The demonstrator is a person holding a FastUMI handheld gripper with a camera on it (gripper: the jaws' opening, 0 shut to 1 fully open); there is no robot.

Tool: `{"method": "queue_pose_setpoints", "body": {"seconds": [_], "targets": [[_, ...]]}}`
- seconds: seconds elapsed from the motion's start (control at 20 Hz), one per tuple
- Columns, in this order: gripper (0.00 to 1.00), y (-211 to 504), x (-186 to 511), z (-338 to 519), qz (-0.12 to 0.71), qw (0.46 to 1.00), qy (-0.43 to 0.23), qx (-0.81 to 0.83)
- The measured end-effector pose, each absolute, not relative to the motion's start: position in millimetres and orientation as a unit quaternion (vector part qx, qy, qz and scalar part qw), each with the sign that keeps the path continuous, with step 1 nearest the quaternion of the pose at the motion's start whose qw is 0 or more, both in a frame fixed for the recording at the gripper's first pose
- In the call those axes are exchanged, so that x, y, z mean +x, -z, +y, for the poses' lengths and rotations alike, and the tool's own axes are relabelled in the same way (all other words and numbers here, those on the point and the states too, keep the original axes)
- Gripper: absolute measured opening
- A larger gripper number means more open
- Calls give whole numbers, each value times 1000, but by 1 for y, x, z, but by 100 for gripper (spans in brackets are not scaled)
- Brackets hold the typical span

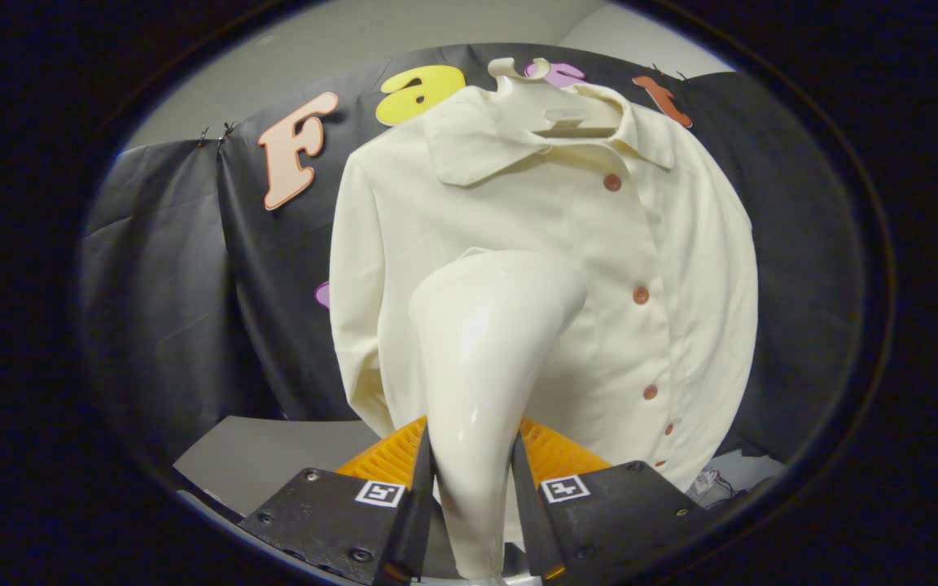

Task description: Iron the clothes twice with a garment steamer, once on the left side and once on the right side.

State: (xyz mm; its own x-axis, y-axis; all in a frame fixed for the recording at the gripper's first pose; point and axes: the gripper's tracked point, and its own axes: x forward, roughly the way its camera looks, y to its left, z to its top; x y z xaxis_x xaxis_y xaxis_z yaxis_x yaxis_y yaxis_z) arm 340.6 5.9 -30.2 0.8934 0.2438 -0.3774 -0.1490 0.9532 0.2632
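Cream shirt with reddish-brown buttons; glossy cream steamer; black wall cloth.

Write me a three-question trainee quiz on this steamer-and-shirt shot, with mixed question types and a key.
1. True or false: the gripper has its jaws shut on the handle of the garment steamer.
2. Multiple choice: the steamer's head is up against which part of the shirt? A) the collar B) the front panel, to one side of the button row C) the cuff of a sleeve
3. Fill in: the shirt hangs from a ______ in front of the booth's black cloth wall.

Key: 1 true; 2 B; 3 hanger
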Motion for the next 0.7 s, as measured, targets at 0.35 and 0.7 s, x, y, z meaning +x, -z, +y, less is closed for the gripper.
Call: {"method": "queue_pose_setpoints", "body": {"seconds": [0.35, 0.7], "targets": [[47, 72, 325, 2, 234, 958, -117, 117], [47, 139, 306, -3, 257, 949, -144, 113]]}}
